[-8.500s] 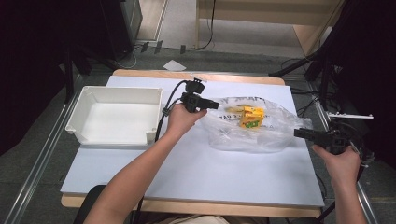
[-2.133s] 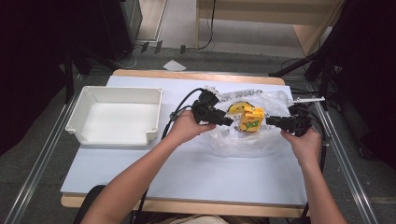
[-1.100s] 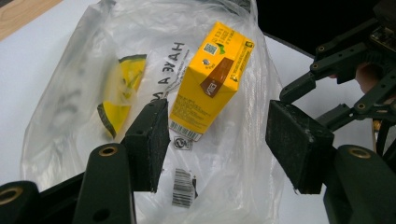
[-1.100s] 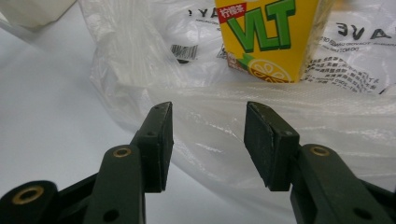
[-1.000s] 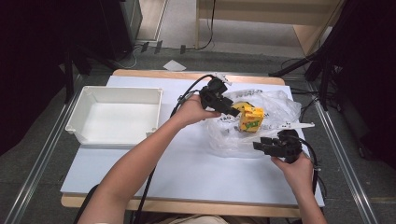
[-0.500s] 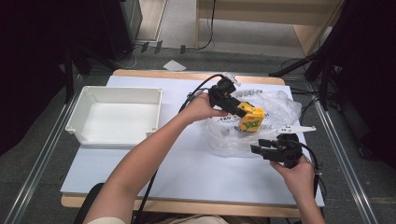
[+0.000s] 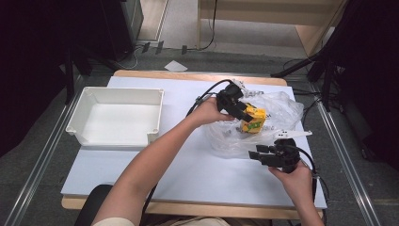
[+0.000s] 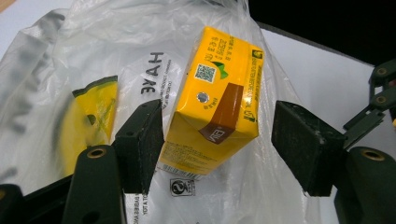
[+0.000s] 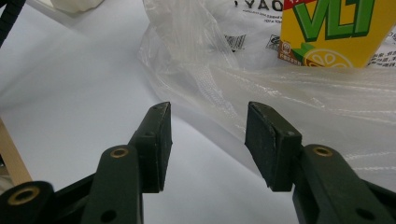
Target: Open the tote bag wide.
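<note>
On the table's (image 7: pixel 188 174) left side one white bin (image 7: pixel 115 115) is sitting, and right of it one clear plastic bag (image 7: pixel 277 110) is lying with two yellow drink cartons: one (image 8: pixel 212 98) is standing between the left gripper's (image 7: pixel 244 112) jaws, its near pad touching the carton and the far pad apart, so released; another (image 8: pixel 93 119) is showing beside it. Nearer the person, the right gripper (image 7: pixel 259 154) is hovering just off the bag's edge, jaws parted and holding nothing.

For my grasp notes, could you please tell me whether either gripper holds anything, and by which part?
Nothing is held. The left gripper has open jaws around the yellow drink carton's lower sides, gap at right; the right gripper is open, empty.
</note>
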A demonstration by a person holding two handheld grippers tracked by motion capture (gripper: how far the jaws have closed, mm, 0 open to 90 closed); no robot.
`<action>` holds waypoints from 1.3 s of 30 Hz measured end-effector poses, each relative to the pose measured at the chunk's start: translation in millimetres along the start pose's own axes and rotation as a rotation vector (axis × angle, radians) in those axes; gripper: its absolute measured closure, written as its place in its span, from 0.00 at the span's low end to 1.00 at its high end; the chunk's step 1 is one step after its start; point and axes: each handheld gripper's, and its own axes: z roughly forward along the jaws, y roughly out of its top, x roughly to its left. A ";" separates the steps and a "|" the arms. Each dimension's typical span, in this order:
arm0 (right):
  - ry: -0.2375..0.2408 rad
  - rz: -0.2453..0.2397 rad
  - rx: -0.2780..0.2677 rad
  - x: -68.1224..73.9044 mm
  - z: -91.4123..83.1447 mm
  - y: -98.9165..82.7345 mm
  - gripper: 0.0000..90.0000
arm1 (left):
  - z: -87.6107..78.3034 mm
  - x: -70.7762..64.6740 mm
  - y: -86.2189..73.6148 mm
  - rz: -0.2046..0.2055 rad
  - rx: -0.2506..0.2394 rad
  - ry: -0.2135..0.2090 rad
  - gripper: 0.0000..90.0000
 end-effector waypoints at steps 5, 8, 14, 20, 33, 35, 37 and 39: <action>0.009 0.002 0.007 -0.2 1.9 -0.8 0.58 | 8.6 0.8 -0.9 0.000 0.016 0.000 0.39; 0.011 0.001 0.008 -0.1 3.1 -1.1 0.58 | 14.2 1.5 -1.8 -0.003 0.020 0.001 0.39; 0.019 0.010 0.016 -0.7 6.5 -2.2 0.58 | 23.5 2.5 -1.6 -0.006 0.025 -0.002 0.40; 0.027 0.002 0.025 0.3 10.0 -3.0 0.59 | 29.9 2.4 -0.7 -0.016 0.012 0.002 0.44; 0.034 0.005 0.035 -0.7 13.5 -4.6 0.59 | 30.9 -0.5 0.2 0.015 0.010 0.033 0.49; 0.035 0.009 0.034 -1.1 13.6 -4.8 0.59 | 31.2 -1.6 0.5 0.023 0.013 0.038 0.50; 0.034 0.008 0.035 -1.3 14.0 -4.9 0.59 | 31.2 -2.1 0.5 0.034 0.016 0.044 0.51; 0.036 0.008 0.037 -1.2 14.4 -5.0 0.59 | 30.9 -2.3 0.5 0.037 0.019 0.048 0.51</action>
